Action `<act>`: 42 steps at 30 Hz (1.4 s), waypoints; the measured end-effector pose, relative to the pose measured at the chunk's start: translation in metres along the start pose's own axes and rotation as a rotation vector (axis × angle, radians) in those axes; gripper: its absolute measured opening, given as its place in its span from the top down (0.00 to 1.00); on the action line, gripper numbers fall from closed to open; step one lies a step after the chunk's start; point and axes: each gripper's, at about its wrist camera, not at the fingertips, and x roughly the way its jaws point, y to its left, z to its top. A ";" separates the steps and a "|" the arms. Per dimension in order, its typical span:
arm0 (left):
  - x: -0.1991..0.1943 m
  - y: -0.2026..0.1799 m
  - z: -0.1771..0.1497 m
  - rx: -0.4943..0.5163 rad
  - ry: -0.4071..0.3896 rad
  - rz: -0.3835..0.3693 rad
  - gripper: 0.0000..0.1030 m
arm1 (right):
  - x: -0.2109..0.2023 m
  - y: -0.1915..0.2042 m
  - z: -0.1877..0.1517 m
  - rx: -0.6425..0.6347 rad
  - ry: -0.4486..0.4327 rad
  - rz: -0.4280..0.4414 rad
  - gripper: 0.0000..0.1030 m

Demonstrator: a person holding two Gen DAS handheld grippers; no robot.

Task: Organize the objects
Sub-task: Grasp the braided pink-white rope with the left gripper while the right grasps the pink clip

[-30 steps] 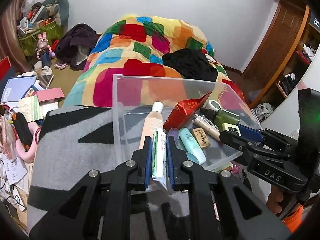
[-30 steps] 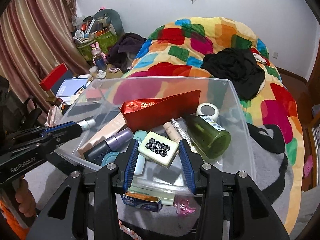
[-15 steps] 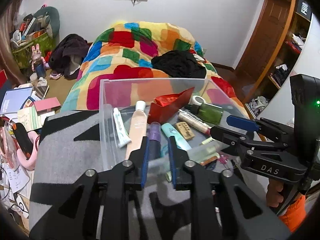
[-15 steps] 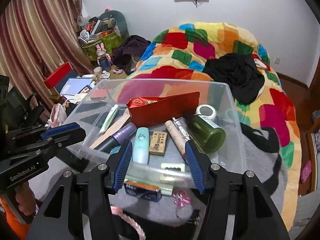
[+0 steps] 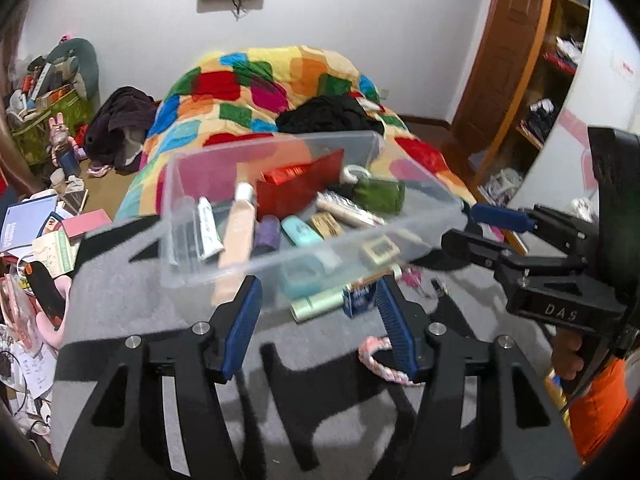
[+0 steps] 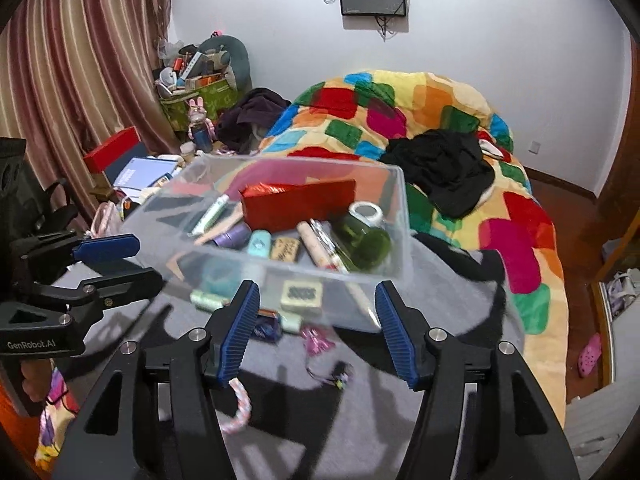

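Note:
A clear plastic bin [image 5: 200, 168] [image 6: 400, 200] sits on a grey and black blanket [image 5: 120, 304]. It holds a red box [image 5: 296, 188] [image 6: 296, 204], a green bottle [image 5: 378, 196] [image 6: 362, 240], a white tube [image 5: 208, 228], a peach tube [image 5: 236, 240] and other small toiletries. My left gripper [image 5: 318, 328] is open and empty, just short of the bin's near wall. My right gripper [image 6: 316, 332] is open and empty, also short of the bin. A pale green tube [image 5: 316, 304], a blue box [image 5: 360, 296] and a pink rope [image 5: 380, 360] lie on the blanket in front.
A bed with a colourful patchwork quilt [image 6: 400, 120] and black clothes [image 6: 440, 168] lies behind the bin. Books and clutter [image 5: 36, 224] cover the floor at left. A wooden door and shelves [image 5: 520, 60] stand at right. Small pink and dark items [image 6: 320, 340] lie on the blanket.
My left gripper let go of the white tube, which now lies in the bin. My right gripper released the small dotted box. Both grippers pulled back and opened wide.

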 end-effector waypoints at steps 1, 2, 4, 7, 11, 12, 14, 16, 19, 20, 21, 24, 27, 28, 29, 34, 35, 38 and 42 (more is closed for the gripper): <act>0.004 -0.002 -0.003 0.005 0.014 -0.004 0.43 | 0.001 -0.002 -0.003 0.000 0.009 -0.002 0.45; 0.008 -0.004 -0.007 0.009 0.031 -0.012 0.43 | 0.004 -0.004 -0.008 0.000 0.021 -0.005 0.45; 0.016 -0.007 -0.013 0.012 0.063 -0.025 0.43 | 0.011 -0.007 -0.015 -0.002 0.049 -0.011 0.45; 0.030 -0.014 -0.023 0.024 0.113 -0.040 0.43 | 0.025 -0.012 -0.023 0.008 0.098 -0.003 0.45; 0.041 -0.023 -0.032 0.048 0.153 -0.060 0.43 | 0.044 -0.013 -0.027 0.004 0.152 0.016 0.48; 0.043 -0.025 -0.034 0.054 0.162 -0.068 0.44 | 0.047 -0.011 -0.026 -0.002 0.158 0.012 0.50; 0.047 -0.028 -0.036 0.061 0.172 -0.075 0.54 | 0.054 -0.007 -0.027 -0.025 0.180 0.013 0.60; 0.051 -0.031 -0.038 0.075 0.178 -0.073 0.65 | 0.060 -0.004 -0.028 -0.037 0.196 0.014 0.67; 0.050 -0.033 -0.040 0.084 0.163 -0.072 0.79 | 0.066 -0.002 -0.030 -0.054 0.205 0.010 0.77; 0.049 -0.033 -0.040 0.084 0.160 -0.073 0.82 | 0.065 -0.001 -0.030 -0.058 0.203 0.015 0.78; 0.048 -0.033 -0.041 0.084 0.156 -0.073 0.87 | 0.064 -0.001 -0.031 -0.059 0.201 0.017 0.78; 0.046 -0.029 -0.042 0.062 0.143 -0.079 0.88 | 0.061 -0.001 -0.032 -0.060 0.191 0.017 0.78; 0.040 -0.022 -0.043 0.031 0.123 -0.087 0.89 | 0.054 -0.001 -0.034 -0.044 0.175 0.037 0.78; 0.038 -0.020 -0.043 0.022 0.117 -0.087 0.89 | 0.052 -0.002 -0.034 -0.040 0.170 0.038 0.78; 0.036 -0.019 -0.042 0.015 0.111 -0.088 0.89 | 0.049 -0.002 -0.034 -0.036 0.164 0.040 0.78; 0.018 -0.010 -0.036 -0.017 0.061 -0.092 0.90 | 0.035 -0.003 -0.034 -0.013 0.132 0.057 0.78; 0.015 -0.009 -0.034 -0.020 0.051 -0.092 0.90 | 0.031 -0.004 -0.033 -0.004 0.122 0.064 0.78; 0.002 -0.005 -0.030 -0.033 0.017 -0.095 0.90 | 0.020 -0.004 -0.028 0.010 0.091 0.071 0.78; -0.011 -0.002 -0.022 -0.043 -0.025 -0.091 0.90 | 0.004 -0.001 -0.019 0.020 0.043 0.077 0.78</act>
